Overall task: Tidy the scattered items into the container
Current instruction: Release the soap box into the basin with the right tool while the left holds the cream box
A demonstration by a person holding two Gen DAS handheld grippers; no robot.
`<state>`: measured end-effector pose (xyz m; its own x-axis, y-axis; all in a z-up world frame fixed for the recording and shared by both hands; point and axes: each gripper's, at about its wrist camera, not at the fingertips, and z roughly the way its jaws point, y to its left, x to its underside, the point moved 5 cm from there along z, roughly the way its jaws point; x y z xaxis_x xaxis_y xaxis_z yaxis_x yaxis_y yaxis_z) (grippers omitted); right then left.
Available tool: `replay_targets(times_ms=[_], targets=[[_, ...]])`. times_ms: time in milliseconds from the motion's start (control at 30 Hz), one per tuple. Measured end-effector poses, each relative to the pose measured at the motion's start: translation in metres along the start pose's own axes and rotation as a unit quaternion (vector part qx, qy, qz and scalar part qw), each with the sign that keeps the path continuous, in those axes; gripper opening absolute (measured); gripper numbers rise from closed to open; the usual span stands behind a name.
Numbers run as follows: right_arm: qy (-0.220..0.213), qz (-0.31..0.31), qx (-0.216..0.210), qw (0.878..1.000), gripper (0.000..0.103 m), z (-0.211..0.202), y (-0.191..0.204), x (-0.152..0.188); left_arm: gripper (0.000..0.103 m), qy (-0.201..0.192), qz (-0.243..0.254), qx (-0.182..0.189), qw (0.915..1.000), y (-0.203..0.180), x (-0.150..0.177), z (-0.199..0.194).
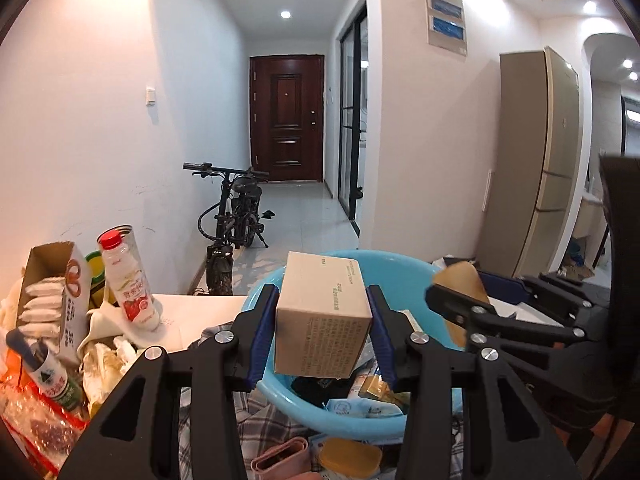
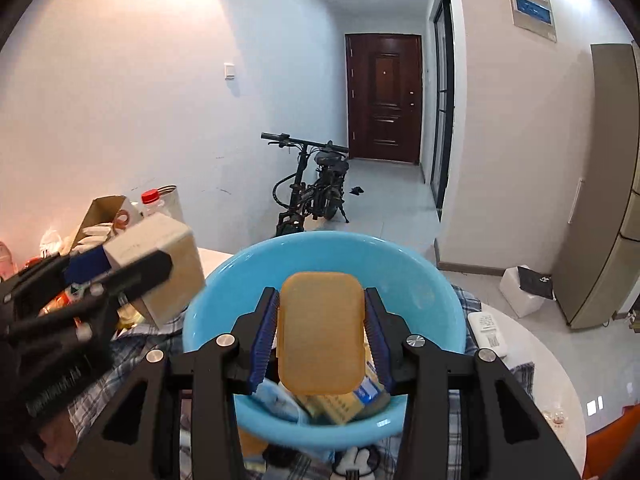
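Observation:
A light blue plastic basin (image 1: 384, 268) sits on a plaid cloth and holds several small packets. My left gripper (image 1: 322, 320) is shut on a brown cardboard box (image 1: 324, 312) and holds it above the basin's left part. My right gripper (image 2: 320, 332) is shut on an orange plastic case (image 2: 322, 332) and holds it over the middle of the basin (image 2: 420, 276). In the right wrist view the box (image 2: 160, 256) and left gripper show at the left. In the left wrist view the orange case (image 1: 460, 284) shows at the right.
A red-capped drink bottle (image 1: 128, 276), an open carton of white packets (image 1: 48, 300), a small green bottle (image 1: 48, 376) and wrappers lie left of the basin. A pink item (image 1: 280, 460) and another orange case (image 1: 352, 456) lie in front. A bicycle (image 1: 234, 216) stands beyond the table.

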<state>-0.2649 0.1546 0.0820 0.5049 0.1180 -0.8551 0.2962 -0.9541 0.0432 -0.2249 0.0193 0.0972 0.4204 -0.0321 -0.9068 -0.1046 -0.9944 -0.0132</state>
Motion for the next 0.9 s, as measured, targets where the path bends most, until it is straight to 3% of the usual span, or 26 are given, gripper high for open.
replay_targets(times_ms=[367,900], targets=[[0.029,0.0,0.001,1.0,0.045,0.044,-0.005,0.015,0.043,0.026,-0.007,-0.003,0.9996,0.008,0.009,0.027],[0.032,-0.018,0.001,0.999,0.045,0.046,0.01,0.02,0.043,0.015,-0.003,-0.015,0.9998,0.011,0.004,0.025]])
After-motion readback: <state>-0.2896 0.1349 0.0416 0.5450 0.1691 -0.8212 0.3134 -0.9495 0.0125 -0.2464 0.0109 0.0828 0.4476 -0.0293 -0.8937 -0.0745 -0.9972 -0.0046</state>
